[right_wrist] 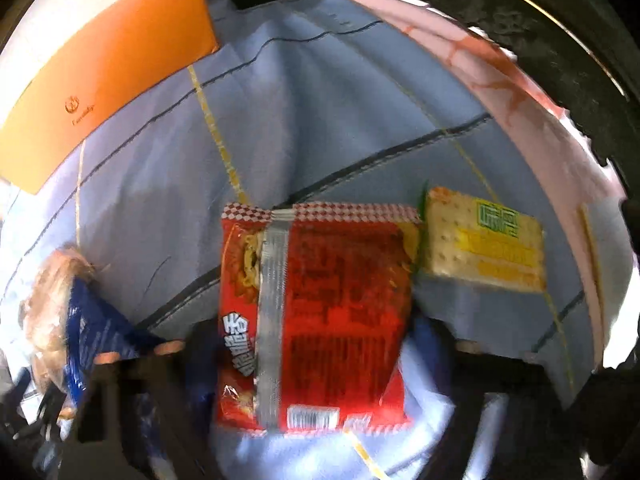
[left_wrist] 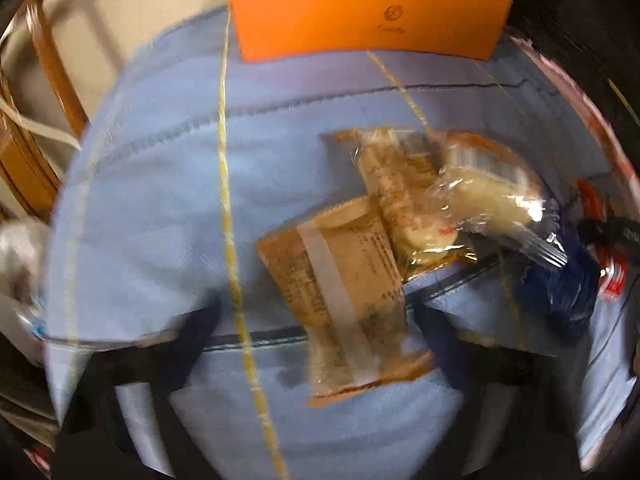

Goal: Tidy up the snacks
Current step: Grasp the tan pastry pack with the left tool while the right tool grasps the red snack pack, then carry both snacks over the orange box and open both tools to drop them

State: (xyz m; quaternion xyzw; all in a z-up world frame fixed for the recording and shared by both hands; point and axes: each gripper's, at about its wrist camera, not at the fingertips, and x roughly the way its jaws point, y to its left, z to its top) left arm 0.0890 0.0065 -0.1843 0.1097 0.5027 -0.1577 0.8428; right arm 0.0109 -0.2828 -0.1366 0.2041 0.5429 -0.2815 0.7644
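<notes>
left gripper [left_wrist: 320, 320] aimed steeply down over a pale blue cloth [left_wrist: 140, 200], both dark fingers blurred at the bottom of the view, jaws apart. between them, a brown snack packet [left_wrist: 344, 280] with a pale strip down its back, flat on the cloth, one finger close against its edge and a strip of bare cloth between it and the other finger. just beyond it, two clear-wrapped pastries [left_wrist: 404, 200] overlapping each other and the packet's far corner. near the right edge, a dark blue packet [left_wrist: 560, 292]. at the top, an orange card [left_wrist: 360, 12] lying over the far edge of the cloth. off to the left, part of a wooden chair [left_wrist: 48, 80].

right gripper [right_wrist: 316, 332] also aimed down at the same cloth, fingers dark and smeared on either side of a red noodle packet [right_wrist: 340, 300] lying seam side up. too blurred to say whether pressed on the packet or merely beside it. touching the packet's far right corner, a cracker packet [right_wrist: 484, 240] with yellow and green print. along the right, a pink patterned border [right_wrist: 500, 92] of cloth.
</notes>
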